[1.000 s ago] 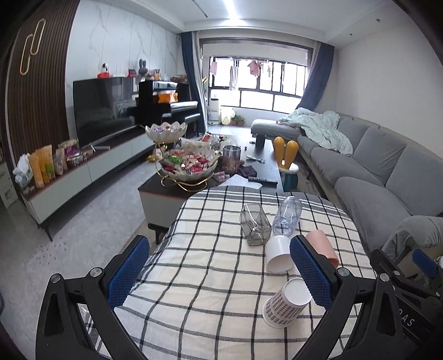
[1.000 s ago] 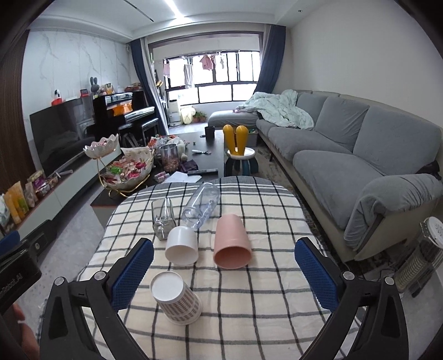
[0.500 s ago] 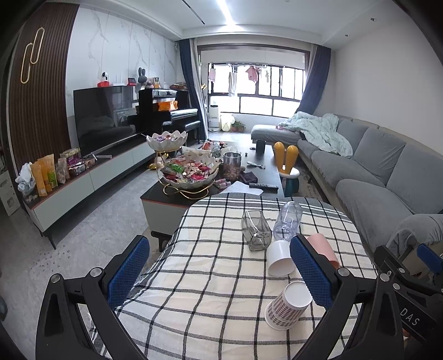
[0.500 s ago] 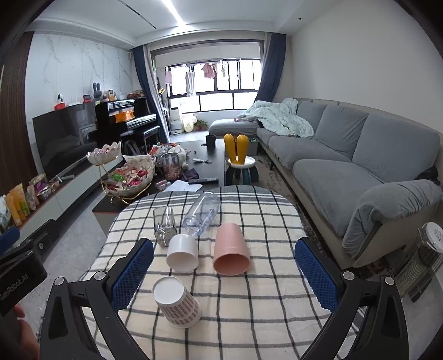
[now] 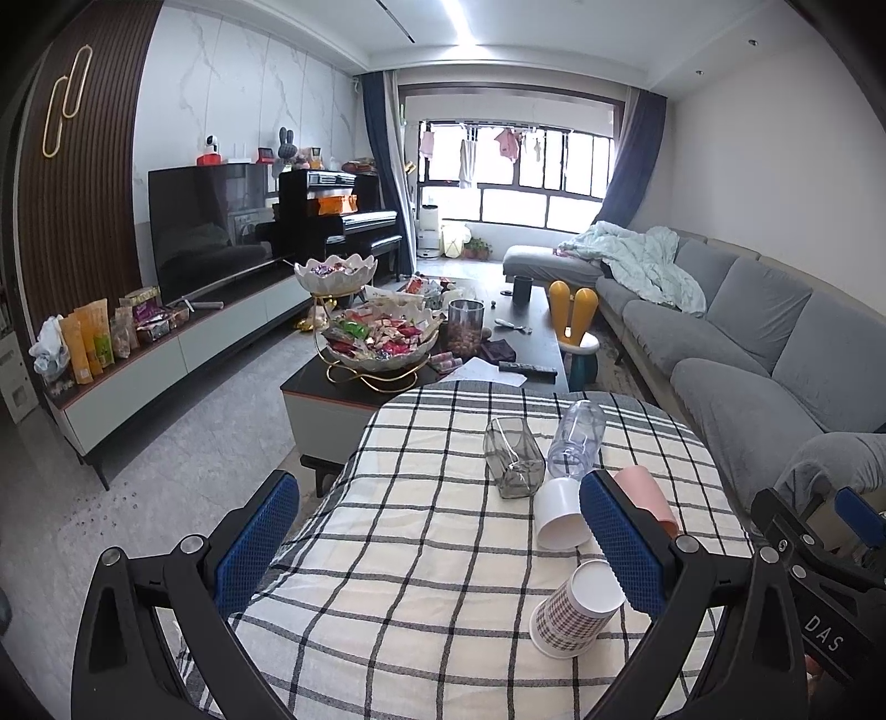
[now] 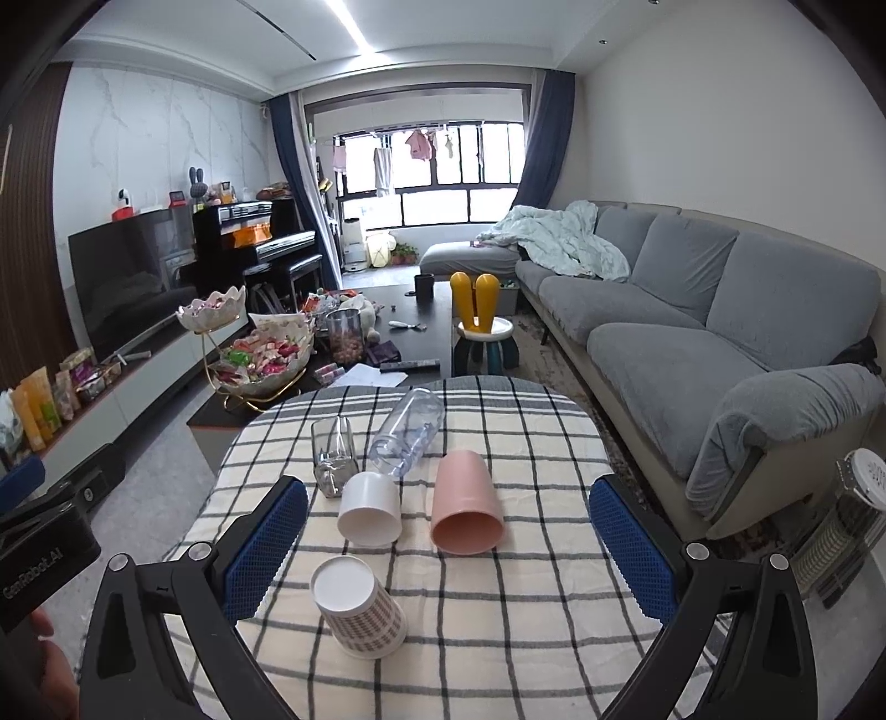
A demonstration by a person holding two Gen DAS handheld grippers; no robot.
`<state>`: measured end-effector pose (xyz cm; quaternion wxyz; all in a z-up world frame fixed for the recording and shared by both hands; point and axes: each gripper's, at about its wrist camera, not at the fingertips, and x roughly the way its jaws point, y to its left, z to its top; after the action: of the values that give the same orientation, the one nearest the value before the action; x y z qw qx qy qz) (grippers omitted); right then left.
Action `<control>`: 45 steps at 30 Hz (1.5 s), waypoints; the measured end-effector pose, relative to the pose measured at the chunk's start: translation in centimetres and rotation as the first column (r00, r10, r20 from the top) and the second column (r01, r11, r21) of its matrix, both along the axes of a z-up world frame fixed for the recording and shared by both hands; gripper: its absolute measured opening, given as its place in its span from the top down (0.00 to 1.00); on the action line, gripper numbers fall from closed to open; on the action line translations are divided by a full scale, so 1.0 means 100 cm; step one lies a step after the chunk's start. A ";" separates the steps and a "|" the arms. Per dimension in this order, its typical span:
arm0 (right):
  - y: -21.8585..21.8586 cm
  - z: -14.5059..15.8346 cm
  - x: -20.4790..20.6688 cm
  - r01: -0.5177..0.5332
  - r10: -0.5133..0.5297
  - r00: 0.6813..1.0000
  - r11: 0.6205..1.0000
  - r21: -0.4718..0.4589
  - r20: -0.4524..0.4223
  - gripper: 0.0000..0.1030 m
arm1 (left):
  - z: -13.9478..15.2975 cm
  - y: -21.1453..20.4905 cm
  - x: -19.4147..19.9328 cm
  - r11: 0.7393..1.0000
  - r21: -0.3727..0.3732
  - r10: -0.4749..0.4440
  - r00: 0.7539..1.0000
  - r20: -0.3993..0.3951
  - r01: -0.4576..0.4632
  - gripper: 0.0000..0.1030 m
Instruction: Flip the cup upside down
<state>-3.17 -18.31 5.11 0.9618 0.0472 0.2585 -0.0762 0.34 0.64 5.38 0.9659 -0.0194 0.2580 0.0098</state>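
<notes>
Right wrist view shows your right gripper (image 6: 448,543) and left gripper (image 5: 437,540) both spread wide, empty. Pink cup (image 6: 467,503) lies sideways at frame centre; clamp carelessly and it could roll into the white cup (image 6: 370,508).

My two fisheye views are bright and sharp: daylight through the window (image 5: 515,194) blows out its panes, a ceiling light strip (image 6: 346,25) glares, and edges bend into black corners.
</notes>
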 end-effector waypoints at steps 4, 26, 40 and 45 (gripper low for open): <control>0.001 0.001 0.000 -0.001 0.001 1.000 1.000 0.001 -0.001 0.01 | -0.001 0.000 0.000 1.000 0.002 0.000 1.000 0.001 0.000 0.00; 0.003 -0.001 0.002 -0.001 0.001 1.000 1.000 0.003 -0.010 0.01 | -0.002 0.001 0.003 1.000 -0.004 -0.007 1.000 -0.018 0.007 0.00; 0.002 -0.001 0.002 -0.002 0.002 1.000 1.000 0.002 -0.007 0.01 | -0.003 0.005 0.005 1.000 -0.012 0.001 1.000 -0.017 -0.001 0.00; 0.002 -0.001 0.002 -0.001 0.001 1.000 1.000 0.003 -0.009 0.01 | -0.003 0.004 0.005 1.000 -0.013 -0.009 1.000 -0.017 0.009 0.00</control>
<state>-2.95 -18.08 5.00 0.9607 0.0481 0.2630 -0.0754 0.83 1.09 5.06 0.9635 -0.0245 0.2665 0.0037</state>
